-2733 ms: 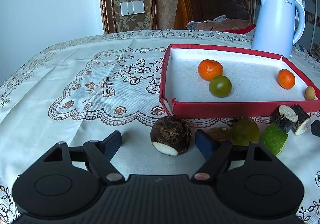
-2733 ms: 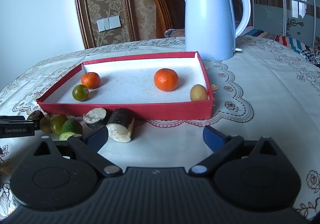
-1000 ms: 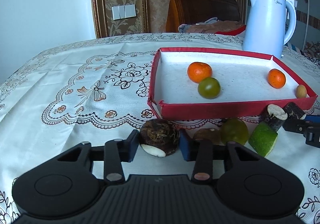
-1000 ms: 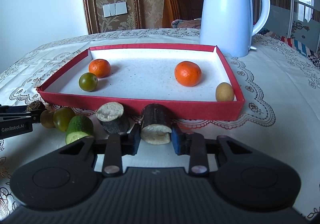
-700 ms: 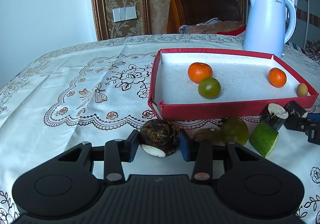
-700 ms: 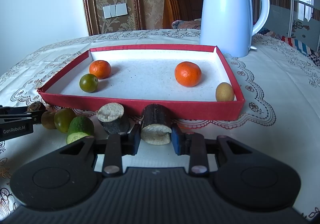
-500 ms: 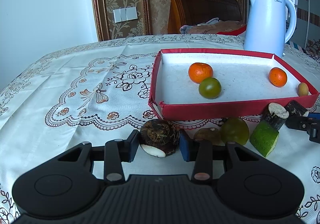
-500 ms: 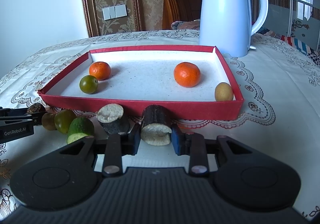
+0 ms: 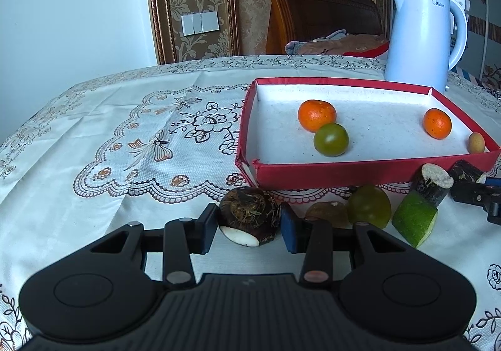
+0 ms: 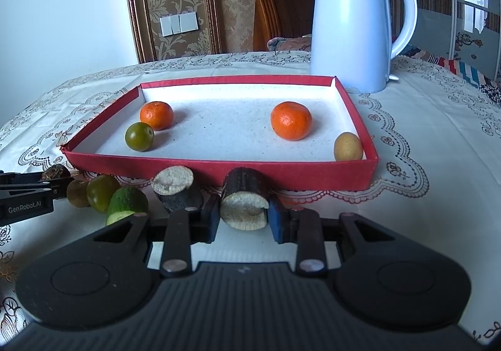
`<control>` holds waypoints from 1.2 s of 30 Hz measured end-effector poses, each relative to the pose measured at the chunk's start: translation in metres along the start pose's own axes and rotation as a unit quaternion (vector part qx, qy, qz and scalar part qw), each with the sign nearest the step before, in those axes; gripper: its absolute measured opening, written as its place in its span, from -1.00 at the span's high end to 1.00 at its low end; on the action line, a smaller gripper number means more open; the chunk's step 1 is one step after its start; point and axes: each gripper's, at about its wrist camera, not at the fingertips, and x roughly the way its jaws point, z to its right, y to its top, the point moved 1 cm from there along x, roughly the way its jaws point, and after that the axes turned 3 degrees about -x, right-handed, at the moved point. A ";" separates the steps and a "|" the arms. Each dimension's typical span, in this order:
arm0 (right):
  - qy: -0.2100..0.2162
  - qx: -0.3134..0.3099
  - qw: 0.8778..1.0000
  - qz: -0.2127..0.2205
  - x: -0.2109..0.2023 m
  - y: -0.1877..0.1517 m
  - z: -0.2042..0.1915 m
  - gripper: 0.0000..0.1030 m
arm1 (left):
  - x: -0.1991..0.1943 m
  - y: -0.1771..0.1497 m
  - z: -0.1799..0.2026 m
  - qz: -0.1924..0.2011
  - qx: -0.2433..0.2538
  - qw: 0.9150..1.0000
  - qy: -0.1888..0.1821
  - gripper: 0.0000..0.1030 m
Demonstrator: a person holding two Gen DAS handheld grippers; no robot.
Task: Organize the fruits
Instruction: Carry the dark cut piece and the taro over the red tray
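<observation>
My left gripper (image 9: 249,230) is shut on a dark brown taro piece (image 9: 249,214) with a white cut face, just in front of the red tray (image 9: 360,169). In the right wrist view my right gripper (image 10: 244,219) is shut on a dark sugarcane piece (image 10: 245,196), close to the red tray's front wall (image 10: 281,174). Inside the tray lie two oranges (image 10: 291,121) (image 10: 156,114), a green fruit (image 10: 139,136) and a small yellow fruit (image 10: 347,146). Loose on the cloth are a second sugarcane piece (image 10: 177,185), a green cut fruit (image 10: 126,203), a green round fruit (image 10: 100,191) and a brown kiwi (image 10: 76,193).
A pale blue kettle (image 10: 353,25) stands behind the tray at the back right. A lace-patterned tablecloth (image 9: 125,147) covers the table. A wooden chair back (image 9: 316,16) stands beyond the far table edge. The other gripper's black finger (image 10: 25,197) shows at the left edge.
Both grippers, open 2.7 seconds ago, have shut: the left on the taro piece, the right on the sugarcane piece. Over the last second nothing has visibly moved.
</observation>
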 end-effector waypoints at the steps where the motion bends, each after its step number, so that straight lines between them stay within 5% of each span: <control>1: 0.000 0.000 1.000 0.000 0.000 0.000 0.000 0.41 | 0.000 0.000 0.001 0.001 0.002 1.000 0.001 0.21; 25: 0.012 0.007 1.000 0.026 -0.017 0.004 0.011 0.41 | -0.032 0.014 0.014 0.042 0.000 0.999 -0.018 0.21; 36: -0.017 -0.016 0.998 0.054 -0.007 0.037 0.018 0.41 | -0.003 0.053 0.069 0.027 0.019 0.998 -0.054 0.21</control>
